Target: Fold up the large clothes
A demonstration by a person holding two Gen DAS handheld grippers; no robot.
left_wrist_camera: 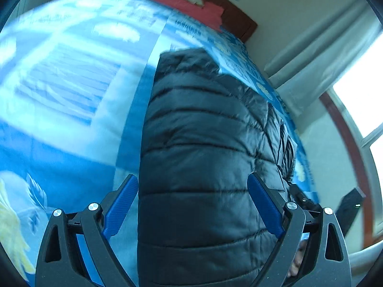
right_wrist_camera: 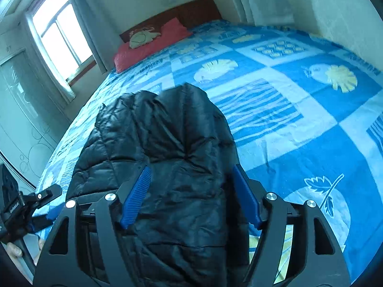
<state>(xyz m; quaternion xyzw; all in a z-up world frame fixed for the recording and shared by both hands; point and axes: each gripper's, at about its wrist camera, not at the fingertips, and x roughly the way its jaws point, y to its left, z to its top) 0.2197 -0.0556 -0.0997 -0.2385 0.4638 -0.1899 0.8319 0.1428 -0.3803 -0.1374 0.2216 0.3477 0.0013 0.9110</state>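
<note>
A black quilted puffer jacket (right_wrist_camera: 155, 157) lay on the near part of a bed (right_wrist_camera: 299, 124) covered by a blue patterned spread. The right hand-held gripper (right_wrist_camera: 191, 186) stood wide above the jacket, its blue fingers (right_wrist_camera: 137, 196) on either side of the bulging fabric without pressing it. The left hand-held gripper (left_wrist_camera: 192, 205) was likewise wide, its fingers (left_wrist_camera: 121, 205) apart with the jacket (left_wrist_camera: 203, 131) between them, unclamped. A red pillow (right_wrist_camera: 148, 45) sat at the far headboard (right_wrist_camera: 191, 12), left of it a window (right_wrist_camera: 57, 31).
</note>
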